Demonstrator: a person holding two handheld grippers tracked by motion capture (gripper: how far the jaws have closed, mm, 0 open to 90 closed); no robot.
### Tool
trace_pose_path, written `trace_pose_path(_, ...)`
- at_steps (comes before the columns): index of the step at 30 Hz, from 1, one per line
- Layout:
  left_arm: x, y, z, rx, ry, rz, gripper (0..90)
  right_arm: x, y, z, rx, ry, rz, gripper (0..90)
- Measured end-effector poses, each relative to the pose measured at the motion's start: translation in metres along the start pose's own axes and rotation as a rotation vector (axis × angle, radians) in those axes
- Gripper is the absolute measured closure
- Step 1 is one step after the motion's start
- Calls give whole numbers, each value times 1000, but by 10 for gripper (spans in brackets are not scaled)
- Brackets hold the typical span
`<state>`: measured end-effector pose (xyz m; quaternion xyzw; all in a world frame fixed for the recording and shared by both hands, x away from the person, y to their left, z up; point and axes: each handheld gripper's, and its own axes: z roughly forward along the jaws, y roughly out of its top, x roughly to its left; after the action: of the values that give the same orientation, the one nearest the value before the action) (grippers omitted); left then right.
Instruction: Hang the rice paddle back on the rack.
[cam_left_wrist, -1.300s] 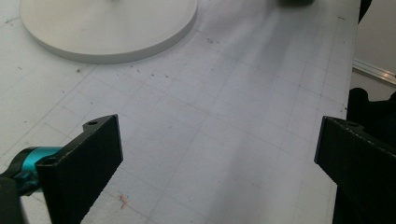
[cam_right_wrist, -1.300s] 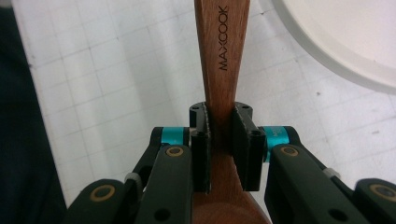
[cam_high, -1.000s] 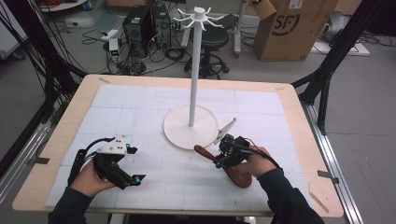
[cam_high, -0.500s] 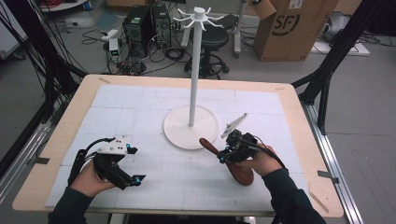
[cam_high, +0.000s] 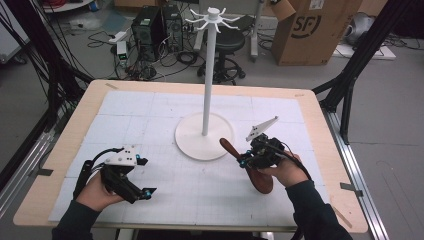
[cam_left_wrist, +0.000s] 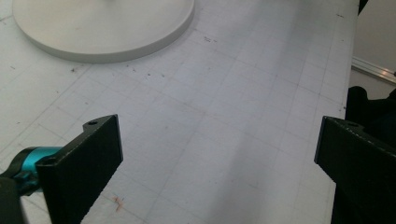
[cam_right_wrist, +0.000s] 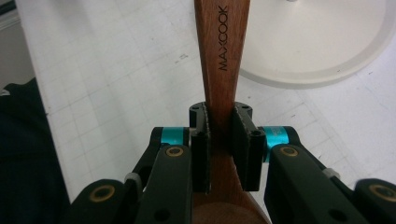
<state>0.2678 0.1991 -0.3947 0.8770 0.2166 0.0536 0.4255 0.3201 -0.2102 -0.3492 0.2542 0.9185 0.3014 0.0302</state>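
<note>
A brown wooden spoon (cam_high: 260, 177) marked MAXCOOK (cam_right_wrist: 222, 51) is gripped at its handle by my right gripper (cam_high: 245, 159), whose jaws are shut on it in the right gripper view (cam_right_wrist: 219, 140). Its bowl lies toward the person's hand and its handle end points at the white stand's round base (cam_high: 192, 137). The white stand (cam_high: 209, 75) rises from the table's middle, with hooks at its top (cam_high: 212, 17). My left gripper (cam_high: 145, 191) is held near the front left of the table, jaws wide open (cam_left_wrist: 219, 149) over bare mat.
A white gridded mat (cam_high: 150, 120) covers the wooden table (cam_high: 90, 95). The stand's base (cam_left_wrist: 102, 28) lies ahead of the left gripper. Beyond the table stand a cardboard box (cam_high: 310, 30), a stool (cam_high: 227, 47), computers and cables on the floor.
My right gripper has moved a little to the right and toward the front with the spoon, turning it slightly. The left gripper has stayed in place.
</note>
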Motion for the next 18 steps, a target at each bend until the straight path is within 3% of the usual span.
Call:
trace_pose_path(8,0,0,0,-4,1,-2,16,-1,8,-16,-31,-9,-7,792)
trace_pose_path(18,0,0,1,-3,-5,-2,17,-6,26,-50,-140,-46,-6,792)
